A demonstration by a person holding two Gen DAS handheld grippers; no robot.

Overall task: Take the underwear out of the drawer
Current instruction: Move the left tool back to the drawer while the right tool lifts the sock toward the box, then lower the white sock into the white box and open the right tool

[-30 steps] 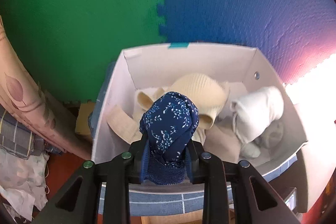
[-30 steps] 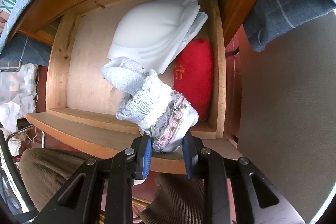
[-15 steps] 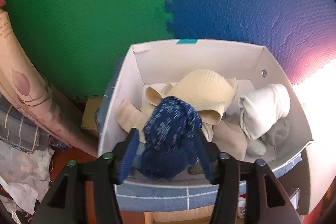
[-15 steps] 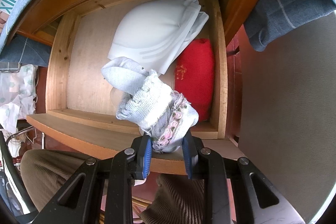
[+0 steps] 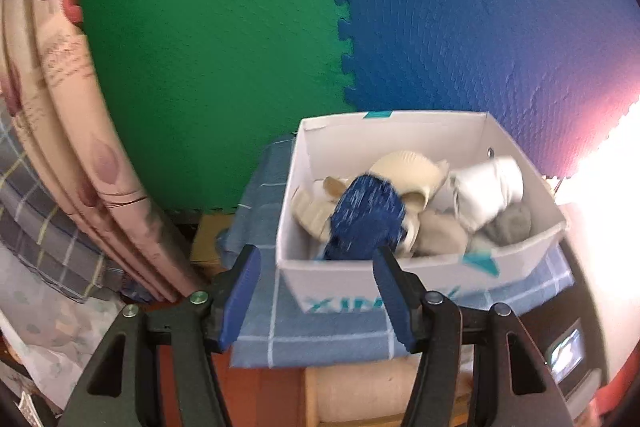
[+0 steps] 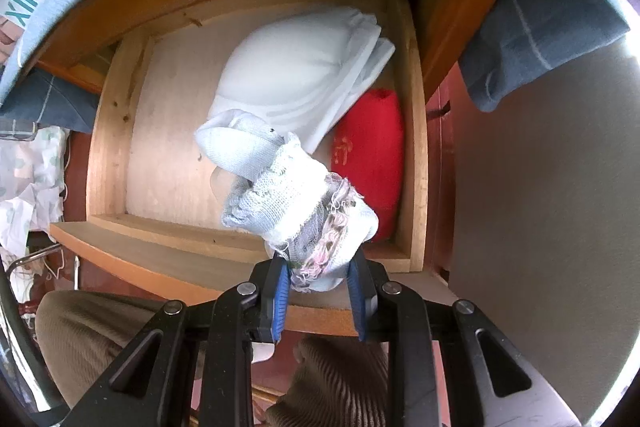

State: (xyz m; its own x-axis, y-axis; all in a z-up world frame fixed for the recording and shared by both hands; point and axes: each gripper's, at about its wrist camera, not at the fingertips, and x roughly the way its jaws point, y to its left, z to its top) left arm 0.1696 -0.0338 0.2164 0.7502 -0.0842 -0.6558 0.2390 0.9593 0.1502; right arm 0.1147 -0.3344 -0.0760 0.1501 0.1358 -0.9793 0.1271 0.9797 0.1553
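Wall: foam puzzle mats cover it behind the box, a green mat on the left and a blue mat on the right, joined by interlocking teeth.
Left edge of the room: a beige patterned roll leans against the green mat, with checked fabric below it.
Bench: a blue checked cloth is spread over it, and the white box stands on that cloth.
Box contents: a dark blue patterned piece of underwear lies near the front wall, blurred, among cream, white and grey pieces.
Left gripper: its blue pads stand well apart with nothing between them; it sits in front of the box, the front wall showing through the gap.
Drawer: pale wood, pulled open below a darker wooden frame, its floor mostly bare on the left.
In the drawer: a white padded bra at the back and a red folded piece against the right wall.
Right gripper: closed tight on a pale blue knitted piece of underwear with a frayed pink trim, held above the drawer's front edge.
Below the drawer: a person's legs in ribbed brown trousers.
Right side: a plain grey surface beside the cabinet.
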